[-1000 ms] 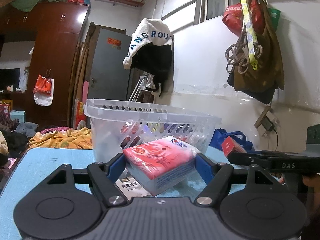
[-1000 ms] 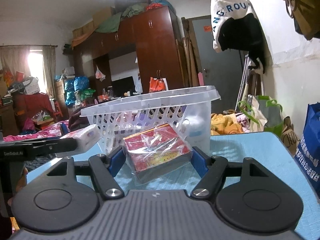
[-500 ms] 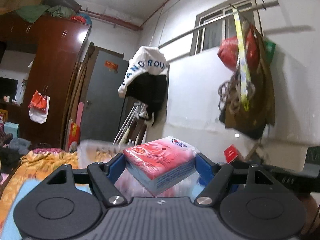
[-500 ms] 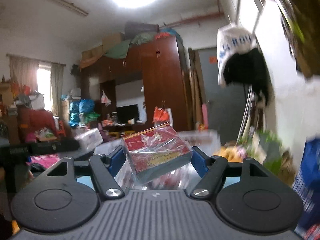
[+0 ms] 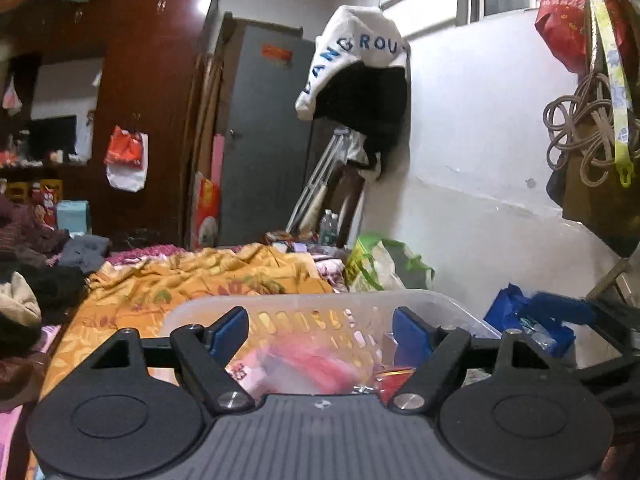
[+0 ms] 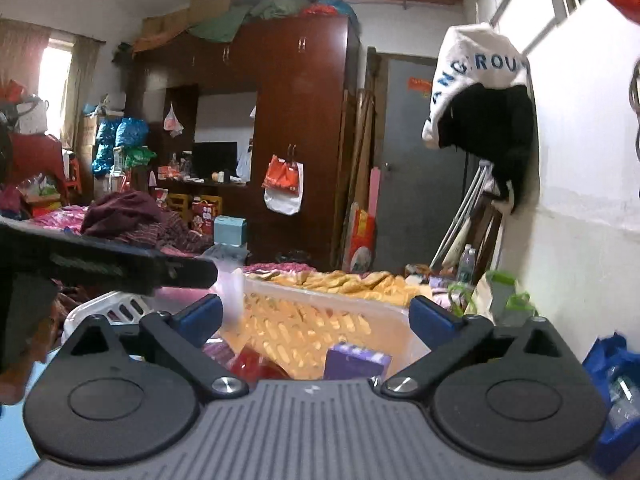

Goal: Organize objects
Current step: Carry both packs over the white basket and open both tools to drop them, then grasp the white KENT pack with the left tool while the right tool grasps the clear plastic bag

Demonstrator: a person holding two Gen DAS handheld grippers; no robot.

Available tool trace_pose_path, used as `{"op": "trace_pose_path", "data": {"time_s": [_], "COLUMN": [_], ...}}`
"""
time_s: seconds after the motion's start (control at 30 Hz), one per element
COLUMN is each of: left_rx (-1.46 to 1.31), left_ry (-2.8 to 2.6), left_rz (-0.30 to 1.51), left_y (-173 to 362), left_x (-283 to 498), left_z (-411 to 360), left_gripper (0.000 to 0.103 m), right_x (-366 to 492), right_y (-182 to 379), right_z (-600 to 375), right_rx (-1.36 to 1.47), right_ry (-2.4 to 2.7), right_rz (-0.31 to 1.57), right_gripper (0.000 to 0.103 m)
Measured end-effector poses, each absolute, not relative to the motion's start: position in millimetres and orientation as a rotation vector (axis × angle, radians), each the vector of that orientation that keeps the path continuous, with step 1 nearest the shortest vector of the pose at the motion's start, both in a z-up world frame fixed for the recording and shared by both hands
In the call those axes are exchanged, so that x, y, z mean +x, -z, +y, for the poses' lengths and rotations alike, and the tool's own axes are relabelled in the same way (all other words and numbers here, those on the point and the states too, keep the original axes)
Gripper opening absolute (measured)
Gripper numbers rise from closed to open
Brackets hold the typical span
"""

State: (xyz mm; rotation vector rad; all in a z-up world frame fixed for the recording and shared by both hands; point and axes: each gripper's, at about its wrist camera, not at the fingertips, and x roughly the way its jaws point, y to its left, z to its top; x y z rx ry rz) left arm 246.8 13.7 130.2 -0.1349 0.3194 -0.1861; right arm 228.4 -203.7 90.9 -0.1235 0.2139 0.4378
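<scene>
My left gripper (image 5: pixel 320 330) is open and empty above the clear plastic basket (image 5: pixel 304 300). The pink tissue pack (image 5: pixel 308 368) shows blurred inside the basket below its fingers. My right gripper (image 6: pixel 316 316) is open and empty above the same basket (image 6: pixel 384 316). The red box (image 6: pixel 252 364) lies in the basket below it, beside a purple box (image 6: pixel 354 362). The left gripper's arm (image 6: pixel 108 266) crosses the left of the right wrist view. The right gripper's blue finger (image 5: pixel 560 308) shows at the right of the left wrist view.
An orange blanket (image 5: pixel 192 280) lies on the bed beyond the basket. A white wall (image 5: pixel 480 200) with hanging bags (image 5: pixel 592 184) is on the right. A blue bag (image 6: pixel 612 384) sits low at the right. A dark wardrobe (image 6: pixel 288 120) stands at the back.
Both grippers rose over the basket and opened. The pink tissue pack and the red box left the jaws and are now in the basket.
</scene>
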Motion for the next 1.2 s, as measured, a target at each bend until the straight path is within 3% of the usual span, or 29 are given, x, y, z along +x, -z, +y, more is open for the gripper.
{"op": "trace_pose_path", "data": {"time_s": [0.23, 0.43, 0.6, 0.67, 0.77, 1.0, 1.1, 1.2], "left_rx": [-0.134, -0.129, -0.172, -0.153, -0.129, -0.066, -0.041, -0.033], "left_ry": [0.216, 0.14, 0.117, 0.12, 0.13, 0.118, 0.09, 0.079], "left_rz": [0.224, 0.346, 0.419, 0.458, 0.479, 0.576, 0.604, 0.643], "left_y": [-126, -70, -44, -39, -30, -20, -18, -15], "left_x": [162, 140, 154, 158, 156, 171, 174, 176], "left_z": [23, 37, 50, 46, 38, 14, 7, 6], "left_gripper": [0.089, 0.09, 0.09, 0.09, 0.09, 0.09, 0.085, 0.06], "right_x": [174, 172, 187, 192, 197, 178, 171, 166], "right_y": [-68, -20, -5, 0, 3, -4, -8, -10], "right_z": [-241, -211, -172, -164, -170, -219, -232, -242], "right_rx": [0.011, -0.042, -0.125, -0.16, -0.144, -0.042, -0.036, -0.019], "right_ry": [-0.549, -0.594, -0.592, -0.573, -0.565, -0.541, -0.504, -0.501], "right_rz": [0.213, 0.409, 0.486, 0.512, 0.558, 0.477, 0.432, 0.409], "right_gripper": [0.103, 0.102, 0.079, 0.06, 0.04, 0.04, 0.04, 0.04]}}
